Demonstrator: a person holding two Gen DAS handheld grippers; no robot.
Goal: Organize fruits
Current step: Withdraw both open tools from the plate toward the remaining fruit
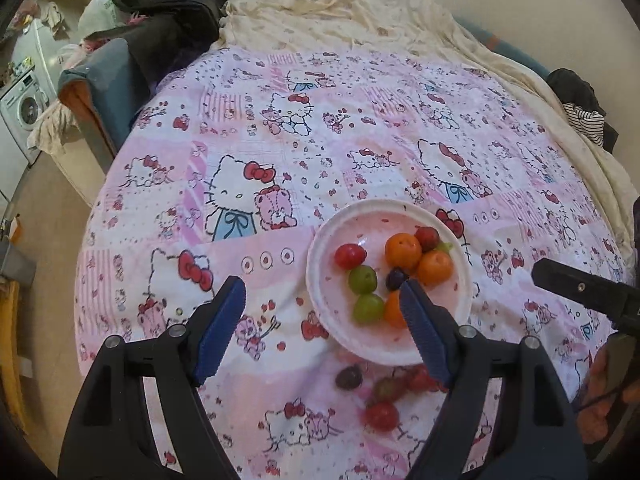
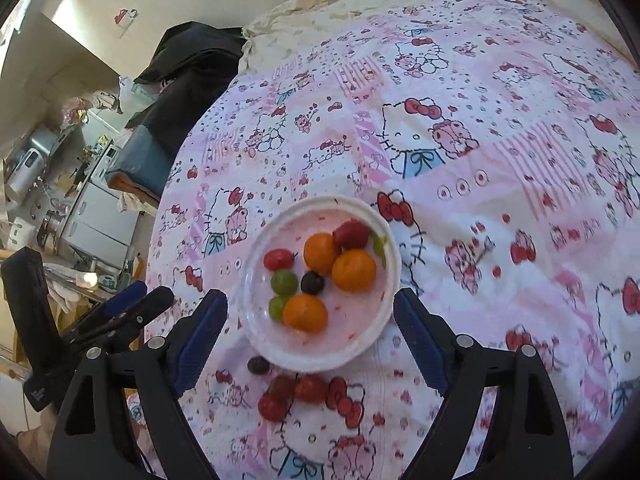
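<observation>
While both grippers [image 1: 322,300] [image 2: 310,312] gape empty; plate [image 2: 384,320] near bedspread [image 2: 500,160] edge.

- Left wrist view looks down along the left claw [image 1: 322,304] at the bed [image 1: 360,92], near its front edge.
- Right wrist view looks down likewise, slightly closer.
- Both share the plate [image 1: 320,248] [image 2: 394,256] of fruit.

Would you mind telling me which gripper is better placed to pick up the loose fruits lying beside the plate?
Right, probably: the loose fruits lie centred below its open jaws, while in the left view they sit off-centre, partly hidden.
</observation>
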